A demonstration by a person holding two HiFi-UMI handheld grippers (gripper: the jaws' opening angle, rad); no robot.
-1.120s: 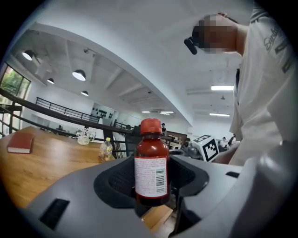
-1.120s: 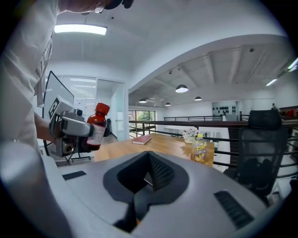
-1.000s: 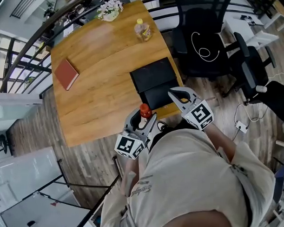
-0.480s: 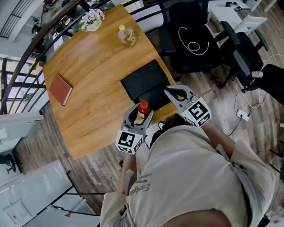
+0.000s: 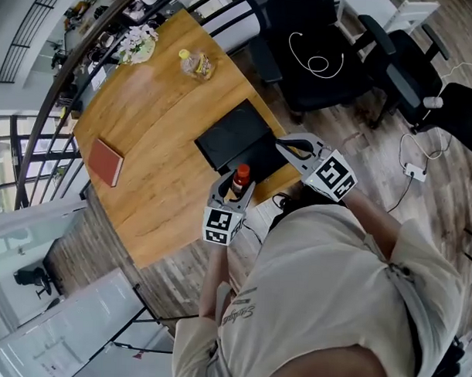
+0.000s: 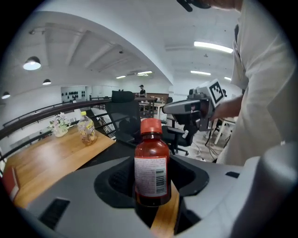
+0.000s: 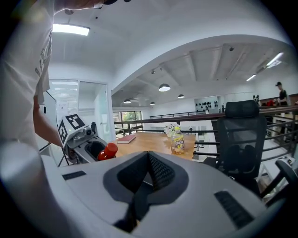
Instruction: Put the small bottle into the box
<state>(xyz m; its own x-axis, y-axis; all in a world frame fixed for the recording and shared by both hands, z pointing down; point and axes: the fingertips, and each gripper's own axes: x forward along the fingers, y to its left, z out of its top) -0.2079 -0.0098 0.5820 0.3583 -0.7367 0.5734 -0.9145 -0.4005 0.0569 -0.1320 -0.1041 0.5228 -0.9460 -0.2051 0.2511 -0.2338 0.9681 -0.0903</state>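
Observation:
The small bottle (image 5: pixel 240 178), brown with a red cap and a white label, stands upright between the jaws of my left gripper (image 5: pixel 234 190), which is shut on its body. In the left gripper view the bottle (image 6: pixel 151 169) fills the centre, above the table's near edge. The black box (image 5: pixel 235 134) lies on the wooden table (image 5: pixel 156 142) just beyond the bottle. My right gripper (image 5: pixel 296 146) hovers at the box's right, near the table edge, shut with nothing in it. In the right gripper view its jaws meet, and the left gripper (image 7: pixel 86 142) and the red cap (image 7: pixel 109 150) show at the left.
A yellow-capped bottle (image 5: pixel 195 63) and a flower pot (image 5: pixel 137 44) stand at the table's far end, and a red book (image 5: pixel 105 161) lies at its left. Black office chairs (image 5: pixel 318 55) stand to the right. A railing (image 5: pixel 66 70) runs along the far side.
The left gripper has carried the bottle slightly closer to the box's near edge. The right gripper stays shut beside the box. The head view has shifted.

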